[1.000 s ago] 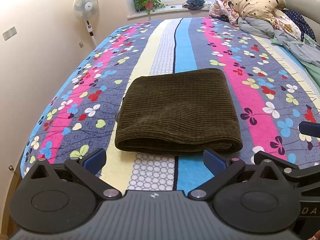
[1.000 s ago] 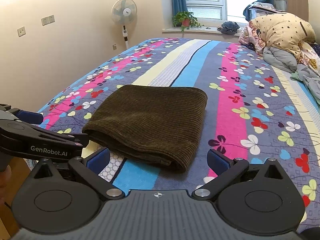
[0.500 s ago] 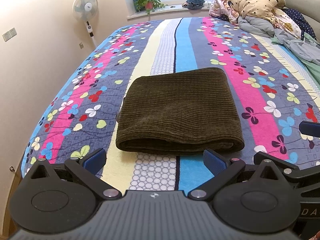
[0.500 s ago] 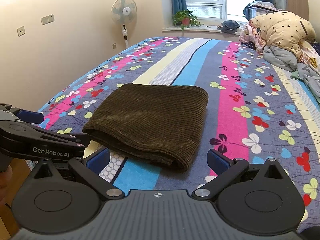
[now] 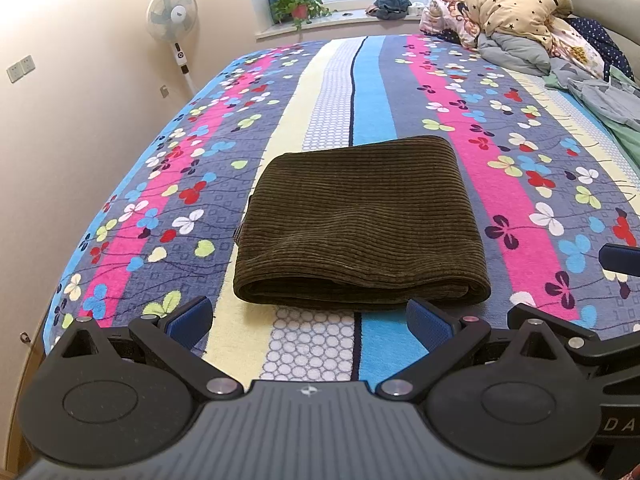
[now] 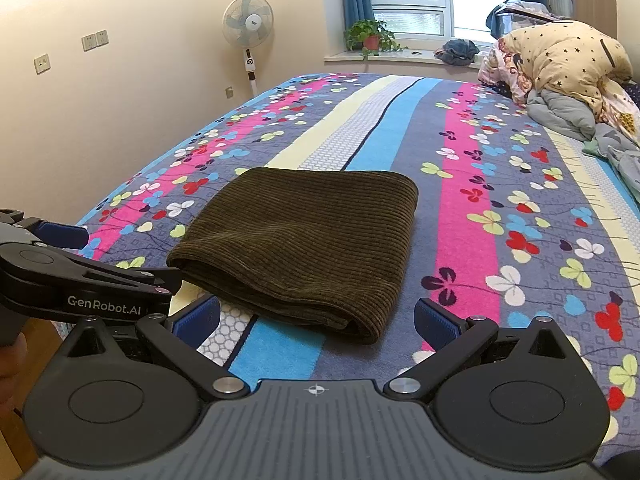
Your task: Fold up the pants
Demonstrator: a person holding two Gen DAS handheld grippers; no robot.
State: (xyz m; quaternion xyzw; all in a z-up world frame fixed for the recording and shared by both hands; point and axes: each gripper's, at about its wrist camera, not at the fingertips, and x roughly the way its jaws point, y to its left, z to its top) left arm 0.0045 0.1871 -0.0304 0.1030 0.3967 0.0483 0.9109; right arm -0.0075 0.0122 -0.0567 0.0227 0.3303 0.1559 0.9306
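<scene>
The dark olive-brown corduroy pants (image 5: 360, 220) lie folded into a thick, neat rectangle on the bed's striped, clover-patterned cover (image 5: 516, 184), layered edges toward the cameras. Only the right wrist view shows the bundle's rounded right-hand fold. Its cords run crosswise; neither side is clearly longer. The left gripper (image 5: 310, 314) and right gripper (image 6: 316, 316) hover just short of it, fingers apart and empty.

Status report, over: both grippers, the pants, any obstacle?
Left gripper open, empty. Right gripper open, empty. Pants folded, flat on bed. Nothing in the way.
</scene>
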